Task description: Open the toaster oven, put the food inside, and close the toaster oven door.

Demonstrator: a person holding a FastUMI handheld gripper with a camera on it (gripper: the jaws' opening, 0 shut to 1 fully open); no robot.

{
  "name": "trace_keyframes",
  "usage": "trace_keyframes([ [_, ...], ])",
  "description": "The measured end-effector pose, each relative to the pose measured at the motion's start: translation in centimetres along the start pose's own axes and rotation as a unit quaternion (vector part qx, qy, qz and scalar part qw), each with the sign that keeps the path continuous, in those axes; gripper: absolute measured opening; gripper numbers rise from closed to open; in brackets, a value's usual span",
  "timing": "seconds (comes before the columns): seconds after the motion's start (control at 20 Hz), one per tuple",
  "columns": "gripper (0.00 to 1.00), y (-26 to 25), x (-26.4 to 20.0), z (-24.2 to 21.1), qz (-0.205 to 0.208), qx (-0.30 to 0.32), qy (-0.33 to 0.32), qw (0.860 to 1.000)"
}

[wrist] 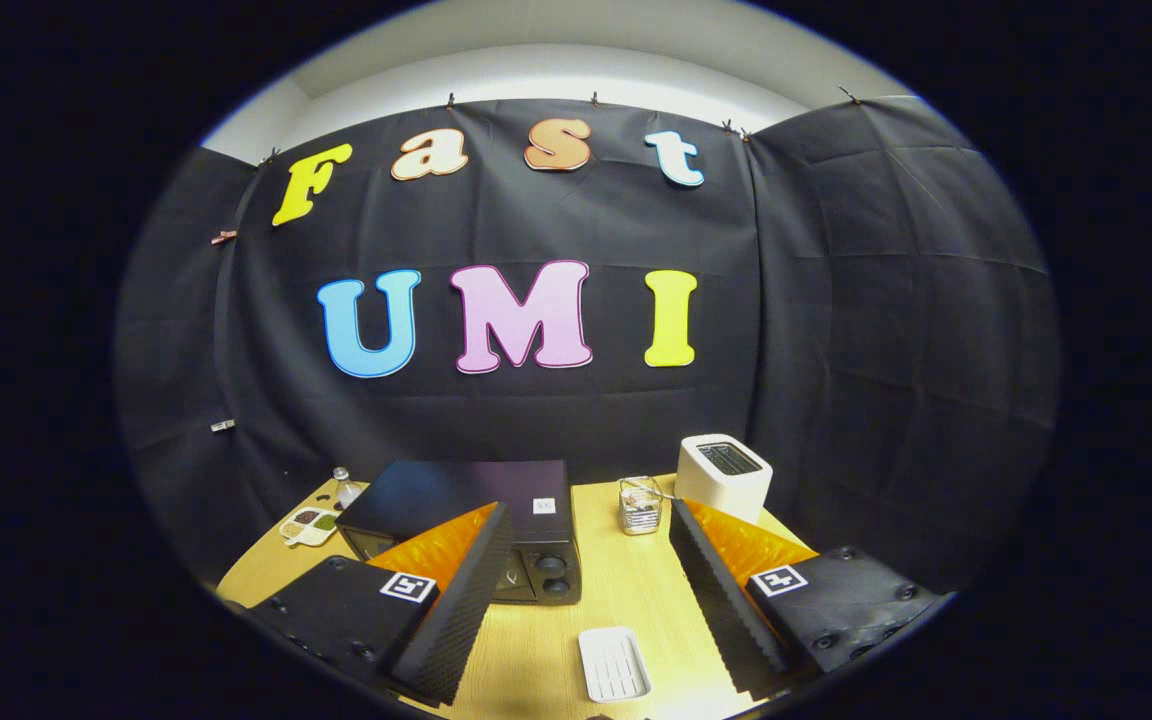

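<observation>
Overhead, tongs (586,580) agape above toaster oven (476,515)

You're in a booth with black cloth (556,400) hung as the back wall, and more panels of it angled in on both sides. The cloth is creased, with fold lines across it, and small clips (223,237) pin it along the top edge and down the left seam. Above the cloth you see a strip of plain white wall (536,80) meeting a pale ceiling (586,25). The light falls soft and even from above, brightest on that white strip. The wood table (626,590) in front is light in tone, its far edge running right up against the cloth.
</observation>
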State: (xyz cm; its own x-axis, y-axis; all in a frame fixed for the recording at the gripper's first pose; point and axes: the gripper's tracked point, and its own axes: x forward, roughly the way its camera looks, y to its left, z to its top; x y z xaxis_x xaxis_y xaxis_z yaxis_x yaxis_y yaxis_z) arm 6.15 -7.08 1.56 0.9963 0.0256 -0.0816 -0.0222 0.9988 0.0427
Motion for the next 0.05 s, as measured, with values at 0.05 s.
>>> trace_keyframes([
  [0.05,0.98,-0.04,0.15,0.00,-0.001,0.002,0.000,1.000],
])
